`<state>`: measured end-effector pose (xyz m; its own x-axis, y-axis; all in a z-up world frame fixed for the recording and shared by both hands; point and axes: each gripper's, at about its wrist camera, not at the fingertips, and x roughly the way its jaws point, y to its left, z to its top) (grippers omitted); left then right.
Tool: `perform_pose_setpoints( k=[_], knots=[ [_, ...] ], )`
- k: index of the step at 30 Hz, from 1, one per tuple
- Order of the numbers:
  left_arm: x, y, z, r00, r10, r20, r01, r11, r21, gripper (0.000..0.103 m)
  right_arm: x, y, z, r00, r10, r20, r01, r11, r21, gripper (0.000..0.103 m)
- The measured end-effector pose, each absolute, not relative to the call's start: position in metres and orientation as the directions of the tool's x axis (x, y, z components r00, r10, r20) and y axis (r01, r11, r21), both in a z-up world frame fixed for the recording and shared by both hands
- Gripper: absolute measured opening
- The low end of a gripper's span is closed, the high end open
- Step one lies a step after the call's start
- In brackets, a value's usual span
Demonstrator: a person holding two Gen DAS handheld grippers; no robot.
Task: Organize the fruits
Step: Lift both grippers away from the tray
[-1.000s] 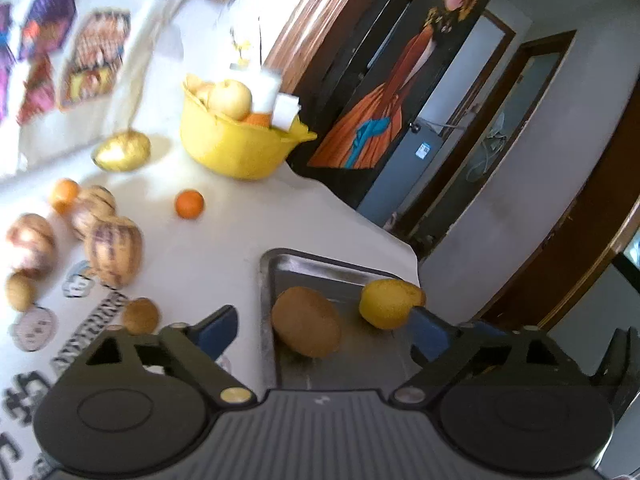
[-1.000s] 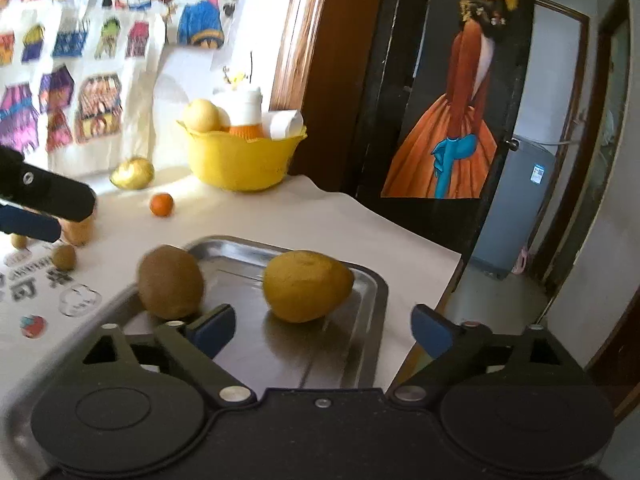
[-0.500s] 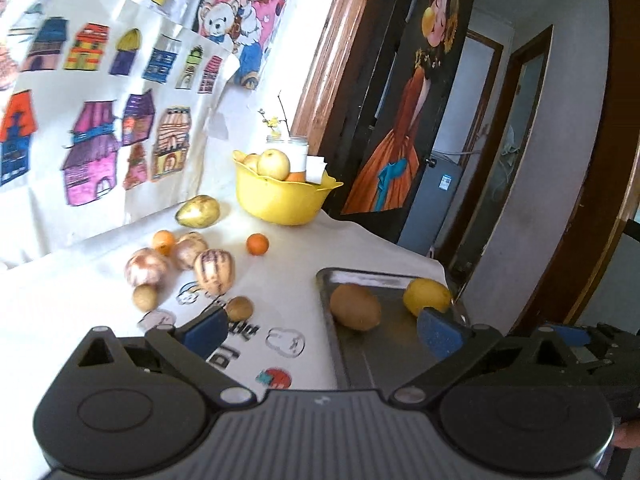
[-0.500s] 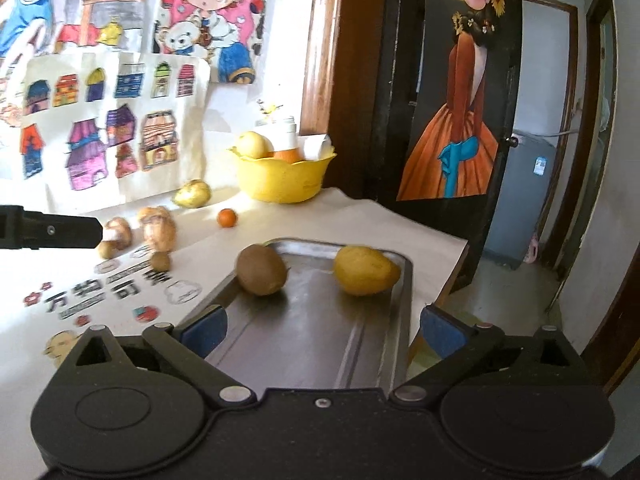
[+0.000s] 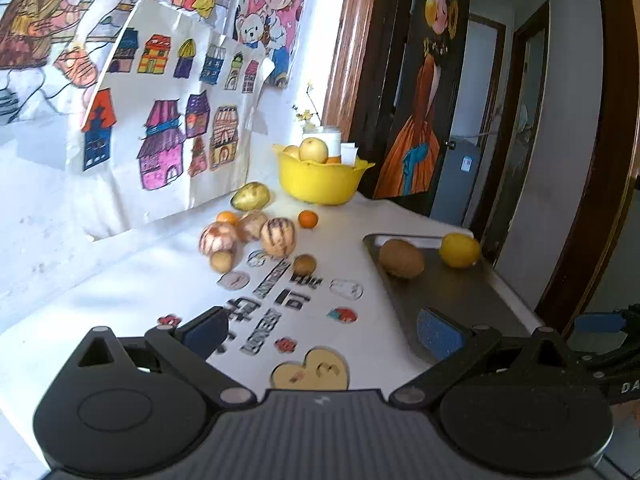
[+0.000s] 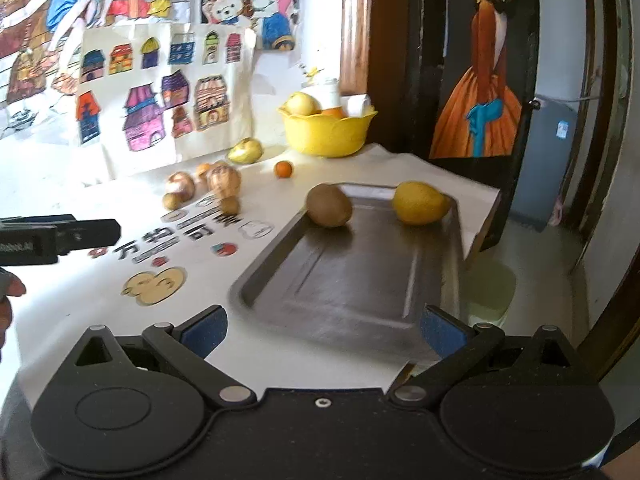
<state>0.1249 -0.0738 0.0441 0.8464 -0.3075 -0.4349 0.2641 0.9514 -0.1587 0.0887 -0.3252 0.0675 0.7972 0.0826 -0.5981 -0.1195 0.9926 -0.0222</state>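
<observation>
The left hand-held gripper [image 5: 320, 328] and the right hand-held gripper [image 6: 322, 330] both stand wide, with nothing between the fingers; the jaws of each have just been opening to full spread. Both hang above the near part of the tabletop [image 5: 120, 292].

The metal tray [image 6: 360, 280] holds a kiwi [image 6: 329, 211] and a lemon [image 6: 420, 203] at its far end, apart from each other. Loose fruit lies in a cluster on the tabletop: striped melons [image 5: 278, 237], small brown fruits [image 5: 305, 265] and a small orange [image 5: 308, 219]. A yellow bowl [image 5: 320, 182] at the back holds more fruit.

Handling judgement: the fruits are rounded, light and prone to rolling. The kiwi skin likely bruises under heavy pressure; the lemon rind is firmer. Grip each fruit across its widest middle, with the pads on opposite sides and moderate closing force.
</observation>
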Motion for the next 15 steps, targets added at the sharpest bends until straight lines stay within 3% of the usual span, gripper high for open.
perform_pose_setpoints(
  k=[15],
  knots=[
    [0.099, -0.045, 0.026, 0.822, -0.227, -0.522, 0.237, 0.97, -0.048, 0.102, 0.075, -0.283, 0.048, 0.694, 0.189, -0.695, -0.236, 0.971, 0.028, 0.102]
  ],
)
